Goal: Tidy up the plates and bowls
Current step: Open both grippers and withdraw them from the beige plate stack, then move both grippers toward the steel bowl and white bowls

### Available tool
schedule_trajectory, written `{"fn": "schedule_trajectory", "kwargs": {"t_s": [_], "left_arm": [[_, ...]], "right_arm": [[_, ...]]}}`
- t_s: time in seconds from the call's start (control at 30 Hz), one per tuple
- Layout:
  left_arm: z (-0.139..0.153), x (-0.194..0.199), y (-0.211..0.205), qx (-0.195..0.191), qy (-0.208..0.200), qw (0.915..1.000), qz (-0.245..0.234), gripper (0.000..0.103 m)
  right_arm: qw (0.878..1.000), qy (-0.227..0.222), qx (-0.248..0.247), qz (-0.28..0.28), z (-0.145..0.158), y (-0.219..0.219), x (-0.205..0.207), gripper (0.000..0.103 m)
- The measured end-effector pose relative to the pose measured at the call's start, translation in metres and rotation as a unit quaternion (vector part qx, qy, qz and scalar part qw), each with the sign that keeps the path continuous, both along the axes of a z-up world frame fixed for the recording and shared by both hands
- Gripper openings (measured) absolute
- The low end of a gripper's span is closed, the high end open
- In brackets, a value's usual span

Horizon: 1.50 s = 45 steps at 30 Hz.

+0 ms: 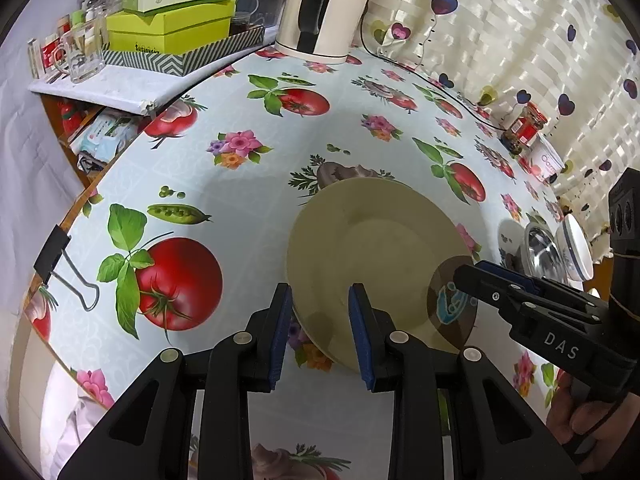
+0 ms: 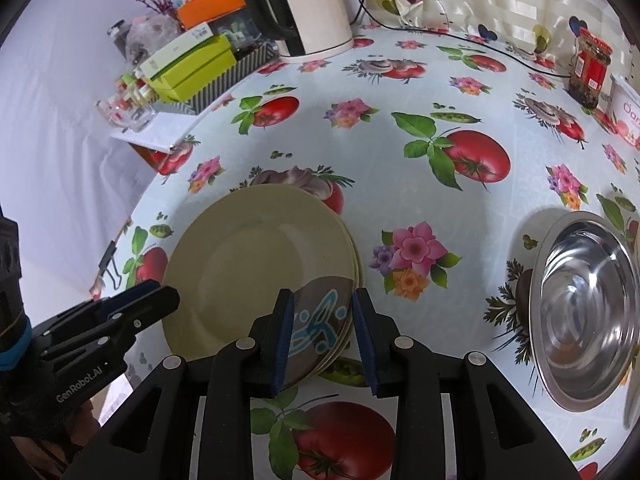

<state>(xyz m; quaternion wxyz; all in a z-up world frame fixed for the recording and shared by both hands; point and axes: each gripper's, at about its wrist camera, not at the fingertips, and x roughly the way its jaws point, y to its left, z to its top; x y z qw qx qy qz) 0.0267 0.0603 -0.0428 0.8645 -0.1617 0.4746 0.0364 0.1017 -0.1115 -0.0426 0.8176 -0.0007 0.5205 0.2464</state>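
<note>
Jaws of both grippers stand partly apart, gripping nothing. Left gripper (image 1: 320, 332) straddles the near rim of the plates (image 1: 376, 256), at their 7 o'clock; right gripper (image 2: 323, 338) hangs over the rim at 5 o'clock. Plates: three, stacked on the counter (image 2: 400, 160). Bowls: one steel bowl (image 2: 588, 316) at the stack's 3 o'clock, two white bowls (image 1: 576, 246) beside it.
</note>
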Motion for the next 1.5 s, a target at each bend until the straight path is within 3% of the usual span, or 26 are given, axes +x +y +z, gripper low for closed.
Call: {"fn": "schedule_trajectory", "kwargs": {"t_s": [0.5,0.9,1.5], "left_arm": [[0.023,-0.001,-0.008,0.025,-0.025,0.9994,0.001,0.03],[0.042,0.0,-0.032,0.032,-0.044,0.9981,-0.029,0.03],[0.041,0.008,-0.056,0.042,-0.039,0.9967,-0.058,0.03]], "right_arm": [[0.999,-0.028,0.032,0.001,0.025,-0.015,-0.011,0.031],[0.998,-0.047,0.039,0.001,0.044,-0.032,-0.026,0.031],[0.998,-0.041,0.04,-0.008,0.042,-0.054,-0.033,0.031]]}}
